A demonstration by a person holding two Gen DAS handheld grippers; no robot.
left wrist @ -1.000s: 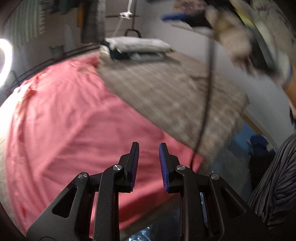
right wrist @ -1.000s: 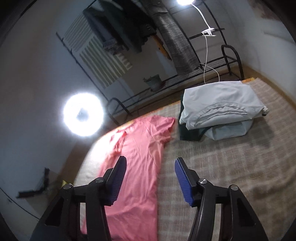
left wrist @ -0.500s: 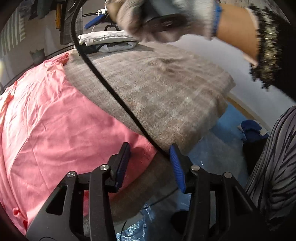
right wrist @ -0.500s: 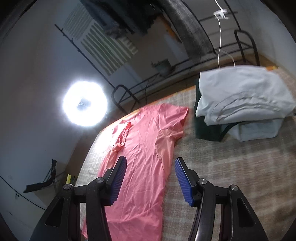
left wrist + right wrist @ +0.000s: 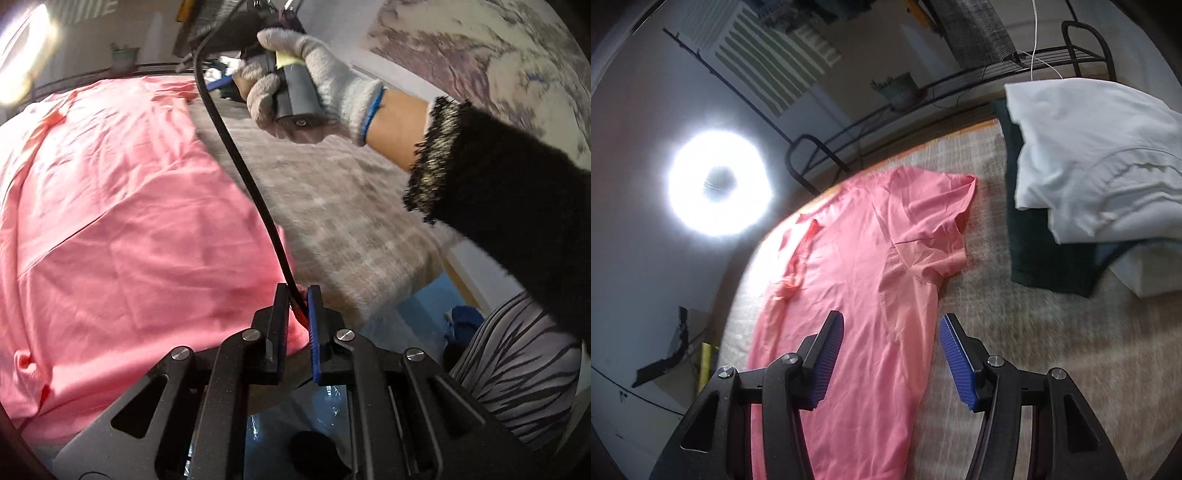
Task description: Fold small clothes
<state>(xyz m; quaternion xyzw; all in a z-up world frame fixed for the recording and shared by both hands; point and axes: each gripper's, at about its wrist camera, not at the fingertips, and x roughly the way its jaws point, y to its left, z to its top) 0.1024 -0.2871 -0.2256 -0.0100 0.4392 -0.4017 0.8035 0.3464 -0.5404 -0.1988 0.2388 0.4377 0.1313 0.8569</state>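
A pink T-shirt point(image 5: 129, 221) lies flat on a beige plaid blanket point(image 5: 351, 206). My left gripper point(image 5: 297, 291) is at the shirt's near hem corner. Its jaws are closing, with that corner's fabric pinched between the blue pads and a black cable point(image 5: 236, 147) running into the same gap. In the right wrist view the T-shirt point(image 5: 857, 280) stretches away toward its sleeve and collar. My right gripper point(image 5: 892, 332) hovers open over the shirt's right edge below the sleeve, nothing between its fingers. A gloved hand point(image 5: 314, 77) holds that gripper's handle.
A stack of folded pale and dark clothes point(image 5: 1089, 155) sits on the blanket point(image 5: 1052, 350) at the far right. Beyond the bed are a bright ring light point(image 5: 718, 182) and a metal rack point(image 5: 960, 85). A striped garment point(image 5: 517, 362) of the person is at the near right.
The left jaws opened, then narrowed around the shirt's hem corner. The right gripper moved forward and lower toward the shirt's sleeve side, still open.
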